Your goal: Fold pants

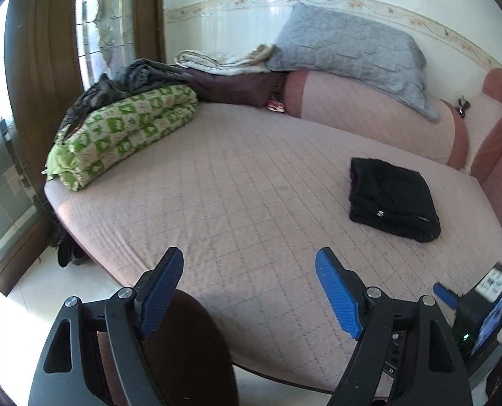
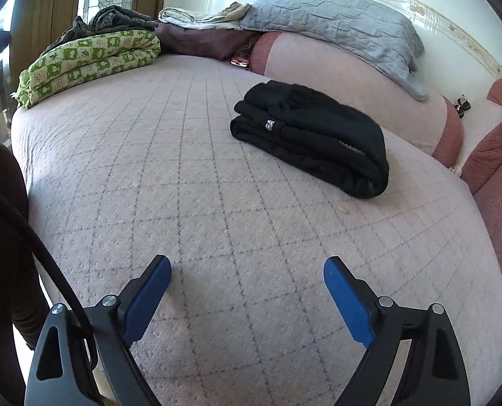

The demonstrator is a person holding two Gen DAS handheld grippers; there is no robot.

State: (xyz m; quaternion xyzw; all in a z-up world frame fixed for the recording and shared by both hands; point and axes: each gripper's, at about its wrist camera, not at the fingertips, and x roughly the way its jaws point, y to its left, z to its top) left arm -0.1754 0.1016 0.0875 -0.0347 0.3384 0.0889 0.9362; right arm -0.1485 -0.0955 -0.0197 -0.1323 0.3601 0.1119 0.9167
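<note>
The black pants (image 1: 393, 199) lie folded into a compact bundle on the pink quilted bed (image 1: 237, 182), toward its right side. In the right wrist view the pants (image 2: 313, 137) sit ahead and slightly right, with a small white logo showing. My left gripper (image 1: 249, 270) is open and empty, held above the bed's near edge, well short of the pants. My right gripper (image 2: 247, 272) is open and empty above the bed (image 2: 183, 176), also short of the pants. Part of the right gripper (image 1: 480, 308) shows at the lower right of the left wrist view.
A folded green patterned quilt (image 1: 122, 132) with dark clothes on it lies at the bed's far left. A grey pillow (image 1: 352, 54) and a pink bolster (image 1: 379, 118) lie at the head. A pink headboard cushion (image 2: 494, 155) is on the right. Shoes (image 1: 68, 253) sit on the floor.
</note>
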